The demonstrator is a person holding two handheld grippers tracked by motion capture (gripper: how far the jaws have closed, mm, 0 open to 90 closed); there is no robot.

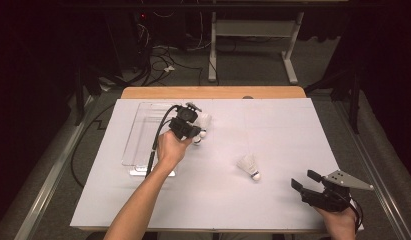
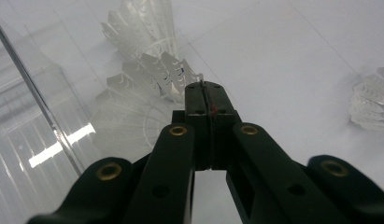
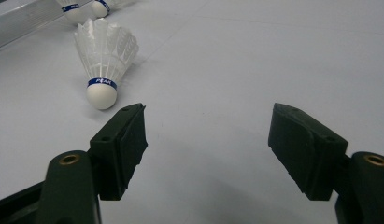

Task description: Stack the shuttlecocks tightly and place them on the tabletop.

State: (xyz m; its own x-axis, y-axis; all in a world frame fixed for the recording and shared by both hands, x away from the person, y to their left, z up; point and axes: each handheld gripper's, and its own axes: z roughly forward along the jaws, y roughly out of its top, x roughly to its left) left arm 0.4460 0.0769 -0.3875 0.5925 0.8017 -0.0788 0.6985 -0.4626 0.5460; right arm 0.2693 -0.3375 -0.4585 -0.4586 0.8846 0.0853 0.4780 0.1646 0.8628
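My left gripper (image 1: pixel 194 131) hangs over the table's back left part, beside the clear tray. Its jaws (image 2: pixel 207 88) are pressed together, and a thin white feather edge of a shuttlecock (image 2: pixel 164 72) is pinched at their tip. A second shuttlecock (image 1: pixel 204 119) lies right next to it. Another white shuttlecock (image 1: pixel 249 166) with a blue band lies alone mid-table on its side. It shows close in the right gripper view (image 3: pixel 103 51), cork toward the camera. My right gripper (image 1: pixel 302 178) rests near the front right corner, and its jaws (image 3: pixel 210 128) stand wide apart with nothing between them.
A clear plastic tray (image 1: pixel 143 131) lies on the white table sheet at the left, its wall (image 2: pixel 35 93) close beside my left gripper. The table's wooden back edge (image 1: pixel 213 92) runs behind it. Beyond are dark floor, cables and a desk frame.
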